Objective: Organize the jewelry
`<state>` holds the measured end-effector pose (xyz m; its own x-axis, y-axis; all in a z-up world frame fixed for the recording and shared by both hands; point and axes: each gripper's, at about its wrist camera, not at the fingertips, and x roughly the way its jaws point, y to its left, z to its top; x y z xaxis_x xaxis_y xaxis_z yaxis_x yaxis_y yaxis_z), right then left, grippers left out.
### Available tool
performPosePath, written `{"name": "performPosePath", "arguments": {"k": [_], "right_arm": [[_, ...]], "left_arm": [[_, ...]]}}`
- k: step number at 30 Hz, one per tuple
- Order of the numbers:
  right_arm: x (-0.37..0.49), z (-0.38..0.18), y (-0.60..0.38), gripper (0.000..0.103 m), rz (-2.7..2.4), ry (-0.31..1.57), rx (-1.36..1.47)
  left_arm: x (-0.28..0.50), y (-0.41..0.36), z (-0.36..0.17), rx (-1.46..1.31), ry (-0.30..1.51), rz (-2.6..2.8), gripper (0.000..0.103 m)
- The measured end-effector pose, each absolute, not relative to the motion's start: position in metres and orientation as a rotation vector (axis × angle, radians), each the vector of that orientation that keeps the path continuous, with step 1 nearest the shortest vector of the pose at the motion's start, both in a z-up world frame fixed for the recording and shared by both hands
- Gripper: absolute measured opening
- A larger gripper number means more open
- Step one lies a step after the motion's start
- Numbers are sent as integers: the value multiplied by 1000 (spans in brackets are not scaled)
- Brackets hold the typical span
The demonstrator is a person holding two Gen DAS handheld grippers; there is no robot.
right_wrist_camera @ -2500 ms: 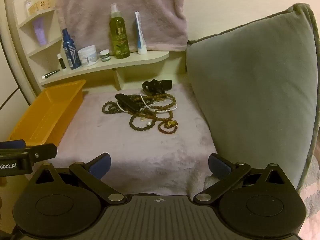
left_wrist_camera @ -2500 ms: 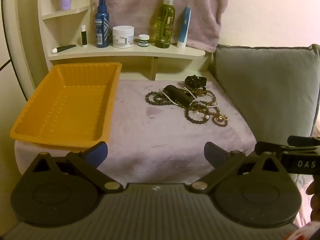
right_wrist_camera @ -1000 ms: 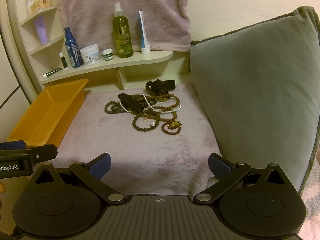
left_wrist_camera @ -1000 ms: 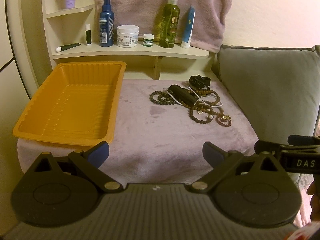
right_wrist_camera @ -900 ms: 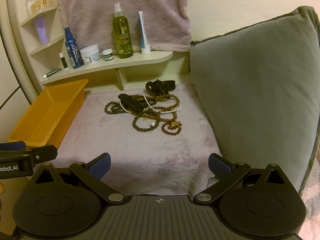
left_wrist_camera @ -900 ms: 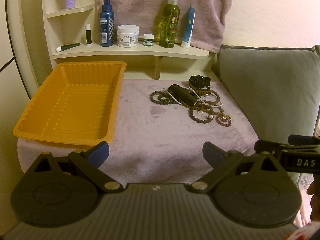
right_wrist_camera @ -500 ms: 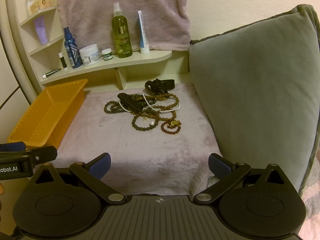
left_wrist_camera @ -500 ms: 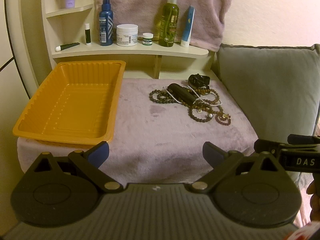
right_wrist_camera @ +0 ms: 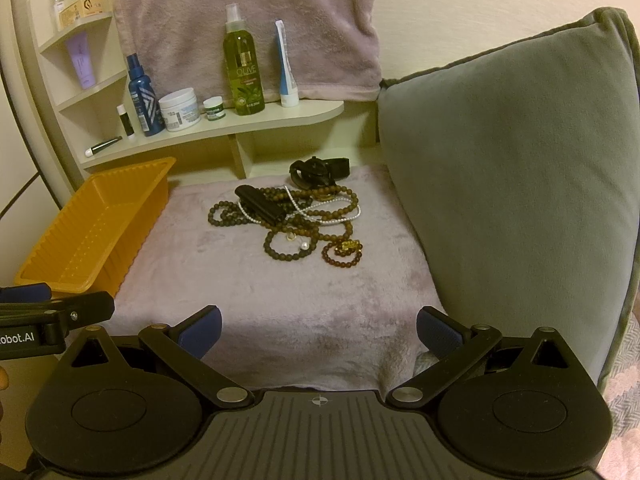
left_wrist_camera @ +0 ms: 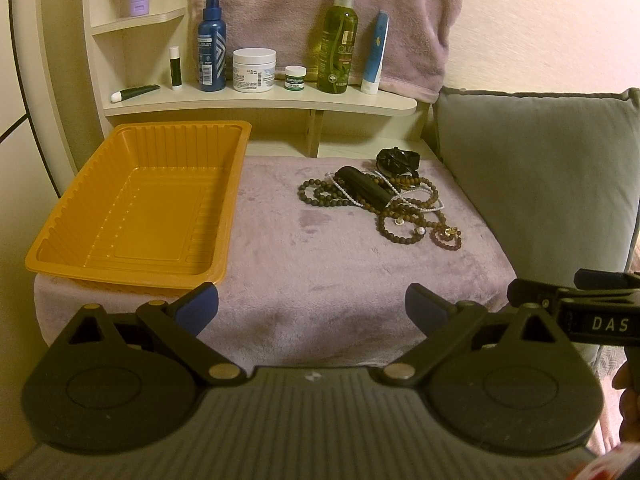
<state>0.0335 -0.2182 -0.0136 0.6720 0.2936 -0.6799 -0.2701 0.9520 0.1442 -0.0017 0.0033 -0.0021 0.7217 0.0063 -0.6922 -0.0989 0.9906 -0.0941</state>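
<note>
From the left wrist, the left hand-held gripper (left_wrist_camera: 312, 306) hangs spread wide and empty, an orange tray (left_wrist_camera: 100, 256) ahead-left. From the right wrist, the right hand-held gripper (right_wrist_camera: 319, 328) likewise gapes empty, the jewelry pile (right_wrist_camera: 296, 220) well ahead on the mauve towel (right_wrist_camera: 280, 320)

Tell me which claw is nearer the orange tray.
Left. The left claw hovers open just before the orange tray, at its near right corner. The right claw hovers open farther right, the tray off to its left.
</note>
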Motion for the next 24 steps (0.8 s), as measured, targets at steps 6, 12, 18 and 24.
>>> {"name": "performPosePath", "arguments": {"k": [6,12,18,24], "right_arm": [[34,-13,-218,103,317,771,32],[34,-13,-218,103,317,771,32],[34,-13,-217,103,318,773,35],[37,-18,-219,103,316,769,44]], "left_arm": [[-3,3,-2,-127,762,57,99],[-2,3,-2,-127,762,57,99],[-2,4,-2,-130,761,56,99],[-2,15,1,-165,740,70,99]]}}
